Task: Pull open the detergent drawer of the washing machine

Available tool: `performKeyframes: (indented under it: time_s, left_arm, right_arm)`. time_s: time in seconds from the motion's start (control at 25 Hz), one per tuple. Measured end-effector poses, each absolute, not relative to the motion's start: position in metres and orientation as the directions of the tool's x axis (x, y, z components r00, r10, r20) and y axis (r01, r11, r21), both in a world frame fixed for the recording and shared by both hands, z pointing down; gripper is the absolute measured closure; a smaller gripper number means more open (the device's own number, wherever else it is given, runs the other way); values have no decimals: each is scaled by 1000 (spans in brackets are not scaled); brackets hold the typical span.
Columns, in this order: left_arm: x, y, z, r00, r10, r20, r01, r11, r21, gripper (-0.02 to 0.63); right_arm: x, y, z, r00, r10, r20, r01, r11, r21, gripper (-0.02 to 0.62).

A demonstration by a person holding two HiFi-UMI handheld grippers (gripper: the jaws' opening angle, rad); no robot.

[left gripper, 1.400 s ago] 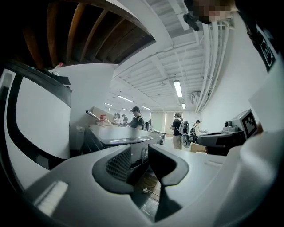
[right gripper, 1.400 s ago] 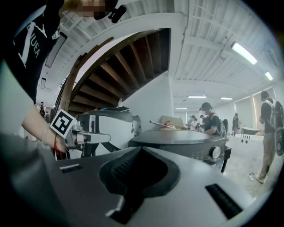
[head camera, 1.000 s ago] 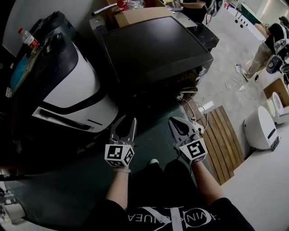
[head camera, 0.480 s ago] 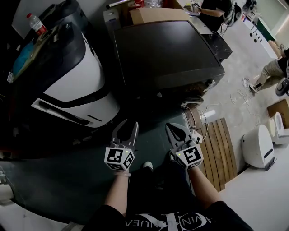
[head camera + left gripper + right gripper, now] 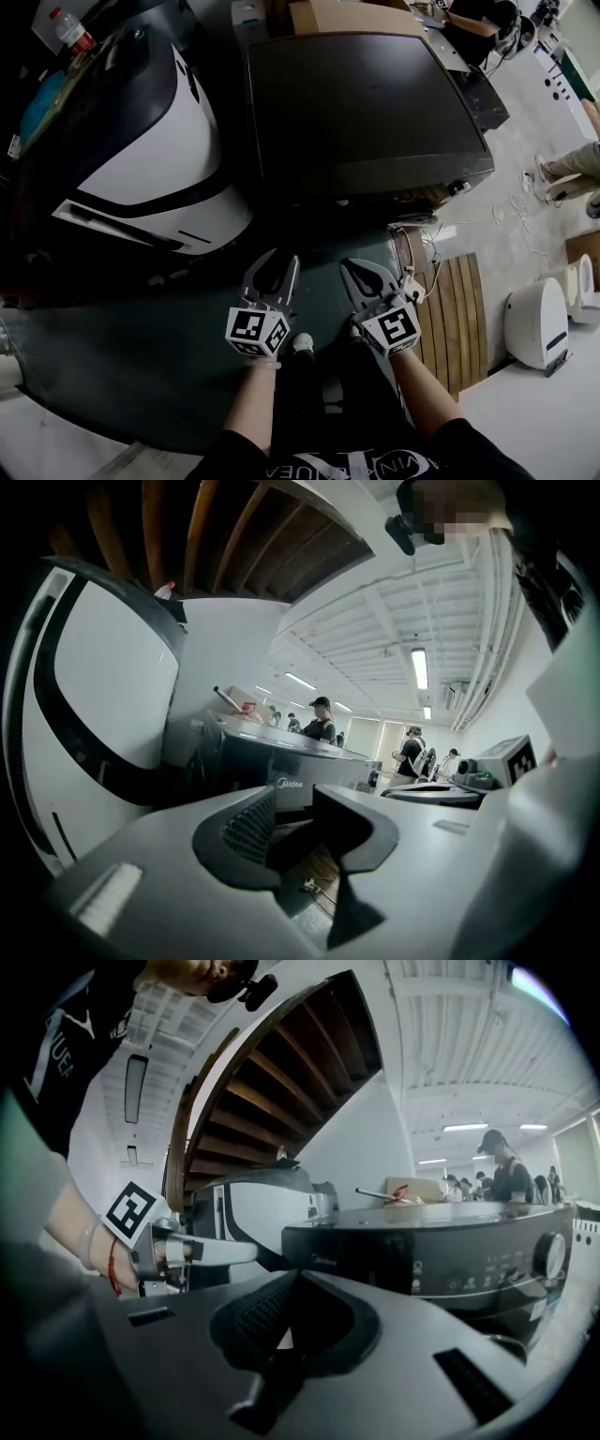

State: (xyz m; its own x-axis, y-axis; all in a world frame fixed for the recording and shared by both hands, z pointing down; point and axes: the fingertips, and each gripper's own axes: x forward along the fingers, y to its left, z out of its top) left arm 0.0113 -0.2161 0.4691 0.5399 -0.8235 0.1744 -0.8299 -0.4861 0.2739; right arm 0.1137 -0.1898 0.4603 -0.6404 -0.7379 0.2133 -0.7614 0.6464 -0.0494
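Head view, task's thing: the dark grey square-topped washing machine (image 5: 366,103) fills the upper middle of the frame. Its front face is hidden under the top, so the detergent drawer does not show here.
Head view, risk: both grippers hang at the lower middle, well apart from the machine. The left gripper (image 5: 283,261) is nearer to the large rounded white and black appliance (image 5: 150,159) at the left, so a reach could go to the wrong front.
Head view, containers: the clear plastic bottle with a red cap (image 5: 67,30) is at the upper left and the brown cardboard box (image 5: 347,17) at the top edge. I cannot tell what is in either.
Left gripper view, fingers: the jaws are moderately apart and only floor shows in the gap.
Left gripper view, risk: an off-centre hold could, I think, pull the drawer crooked and jam it.
Right gripper view, fingers: the right gripper (image 5: 347,266) has its tips together on nothing.
Right gripper view, risk: with the jaws so, it cannot take a drawer front and would only push or slide off.
Right gripper view, drawer: I judge it sits in the front strip left of the round knob (image 5: 553,1255). No seam is clear. It looks closed, with its content hidden.
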Motion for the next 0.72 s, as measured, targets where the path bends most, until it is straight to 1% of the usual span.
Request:
performKeyframes:
  time_s: [0.52,0.72]
  left_arm:
    - [18,-247,521,518,-833,196,-838,-448,310,483]
    - [26,-258,534,540,-826,164,-796,-437,418,483]
  right_arm:
    - [110,-220,498,-642,-743,190,-764,641,-72,583]
    - [107,-225,517,-642,-743,192,-766,633,-113,583]
